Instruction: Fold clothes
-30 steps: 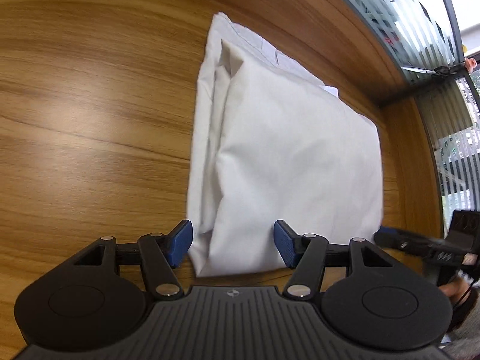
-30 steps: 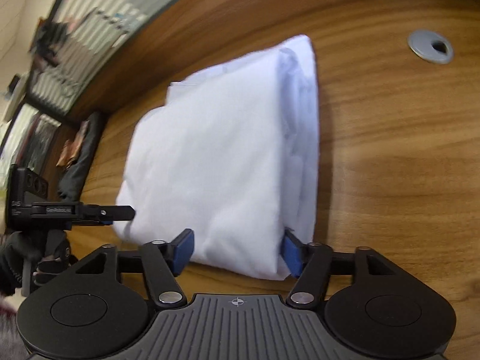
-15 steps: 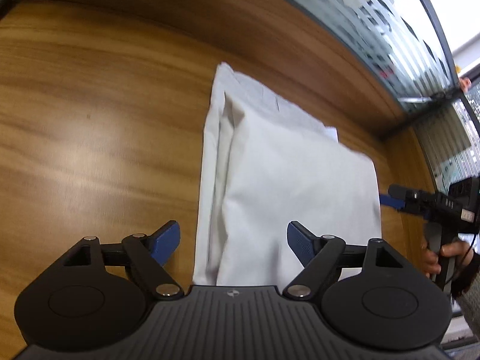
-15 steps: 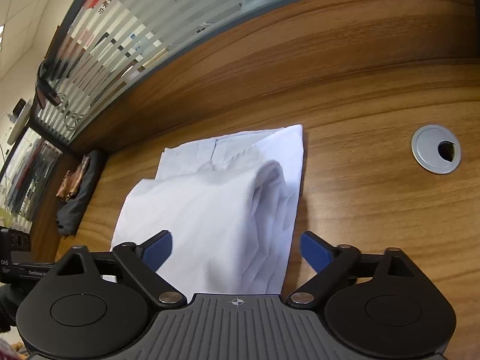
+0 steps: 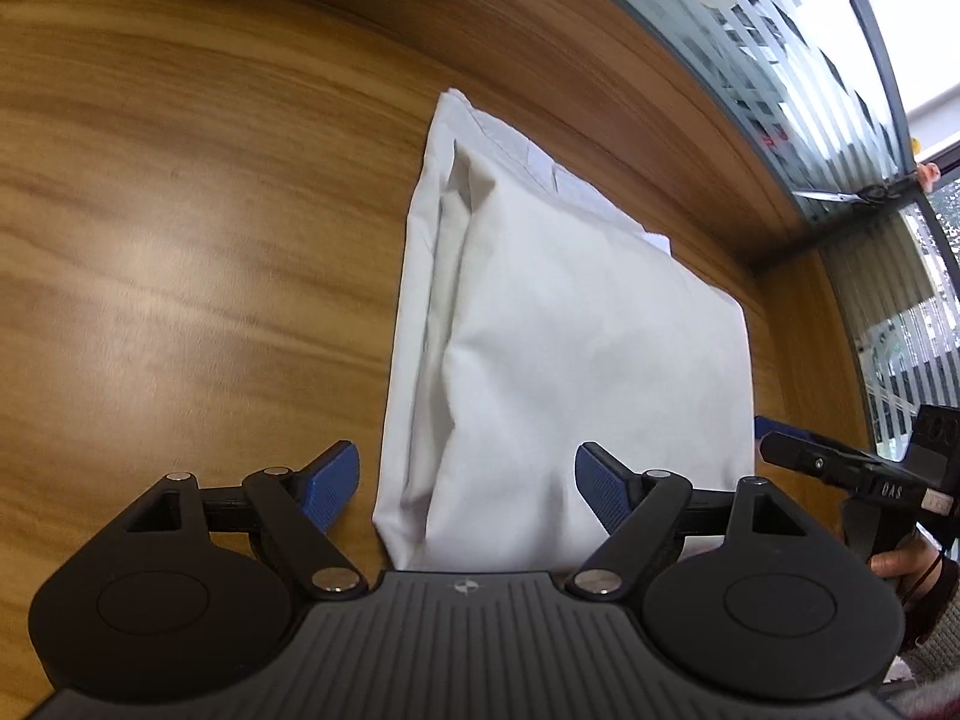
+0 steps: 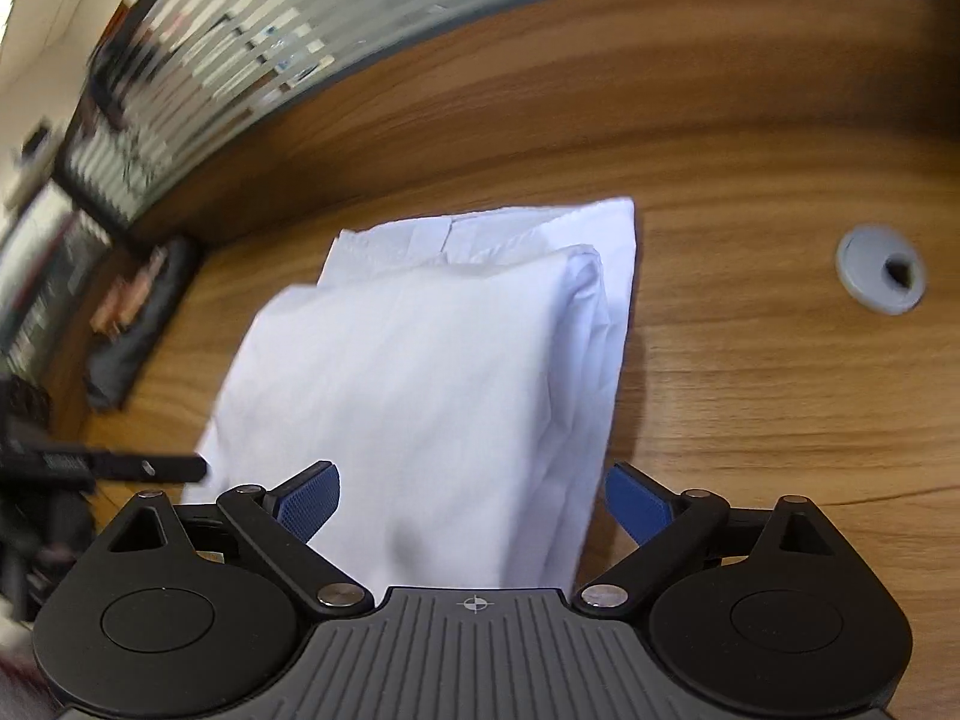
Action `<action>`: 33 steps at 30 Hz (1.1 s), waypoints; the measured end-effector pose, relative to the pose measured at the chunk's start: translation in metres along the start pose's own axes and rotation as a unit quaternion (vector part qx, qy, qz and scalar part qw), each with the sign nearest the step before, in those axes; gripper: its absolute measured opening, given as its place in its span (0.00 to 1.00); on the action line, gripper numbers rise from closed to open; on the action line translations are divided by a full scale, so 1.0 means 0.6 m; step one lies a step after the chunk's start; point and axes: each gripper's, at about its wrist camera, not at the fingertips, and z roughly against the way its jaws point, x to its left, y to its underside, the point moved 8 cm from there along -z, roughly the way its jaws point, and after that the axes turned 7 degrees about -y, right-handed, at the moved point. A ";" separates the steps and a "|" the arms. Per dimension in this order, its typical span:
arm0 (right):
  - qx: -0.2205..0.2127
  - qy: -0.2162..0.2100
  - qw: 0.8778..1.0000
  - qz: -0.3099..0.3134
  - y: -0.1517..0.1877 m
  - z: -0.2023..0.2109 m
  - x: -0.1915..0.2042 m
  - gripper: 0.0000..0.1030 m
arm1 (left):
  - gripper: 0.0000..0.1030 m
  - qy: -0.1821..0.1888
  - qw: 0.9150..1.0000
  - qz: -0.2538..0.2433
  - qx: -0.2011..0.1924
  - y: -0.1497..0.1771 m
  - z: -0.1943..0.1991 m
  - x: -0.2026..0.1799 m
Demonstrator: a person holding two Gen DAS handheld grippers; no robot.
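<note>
Both grippers, left gripper (image 5: pixel 467 483) and right gripper (image 6: pixel 471 501), have spread open off the folded shirt (image 5: pixel 558 360); only the right view shows the grommet (image 6: pixel 881 269).

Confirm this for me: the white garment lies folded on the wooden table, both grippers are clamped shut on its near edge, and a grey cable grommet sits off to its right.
Not quite. Both the left gripper and right gripper stand open, as each wrist view shows. The white garment does lie folded on the wooden table, with the grey cable grommet to its right.

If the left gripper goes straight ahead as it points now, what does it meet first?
Most likely the folded white garment: its near edge lies between the open jaws of the left gripper, though depth is unclear.
</note>
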 end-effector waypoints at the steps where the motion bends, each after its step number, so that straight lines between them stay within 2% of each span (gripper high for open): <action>1: -0.006 0.010 1.000 0.017 0.004 0.010 0.011 0.93 | 0.81 0.003 1.000 -0.001 0.001 0.005 0.005 0.002; 4: -0.026 0.029 0.997 0.068 0.009 0.034 0.051 0.93 | 0.81 0.010 1.000 0.000 0.002 0.016 0.019 0.011; 7: -0.020 0.027 0.990 0.140 0.019 0.036 0.105 0.93 | 0.81 0.019 1.000 0.019 0.003 0.020 0.033 0.024; 11: 0.021 -0.006 0.969 0.246 0.046 0.003 0.184 0.91 | 0.81 0.026 0.998 0.062 0.005 0.018 0.048 0.047; 13: 0.043 -0.027 0.959 0.280 0.060 -0.019 0.216 0.84 | 0.81 0.031 0.996 0.087 0.000 0.014 0.056 0.058; 18: 0.078 -0.059 0.932 0.350 0.082 -0.074 0.276 0.77 | 0.81 0.052 0.987 0.154 -0.011 0.005 0.075 0.086; 25: 0.105 -0.050 0.879 0.462 0.108 -0.144 0.343 0.64 | 0.82 0.053 0.981 0.186 -0.002 0.003 0.068 0.109; 30: 0.126 -0.010 0.829 0.545 0.138 -0.192 0.361 0.51 | 0.82 0.083 0.971 0.226 0.014 0.002 0.053 0.112; 31: 0.128 0.000 0.819 0.559 0.144 -0.196 0.359 0.43 | 0.83 0.089 0.968 0.235 0.017 0.001 0.049 0.112; 32: 0.129 0.009 0.809 0.573 0.149 -0.200 0.358 0.40 | 0.83 0.093 0.966 0.242 0.019 0.000 0.046 0.113; 33: 0.128 0.010 0.805 0.579 0.153 -0.200 0.357 0.28 | 0.83 0.098 0.963 0.249 0.021 -0.001 0.043 0.113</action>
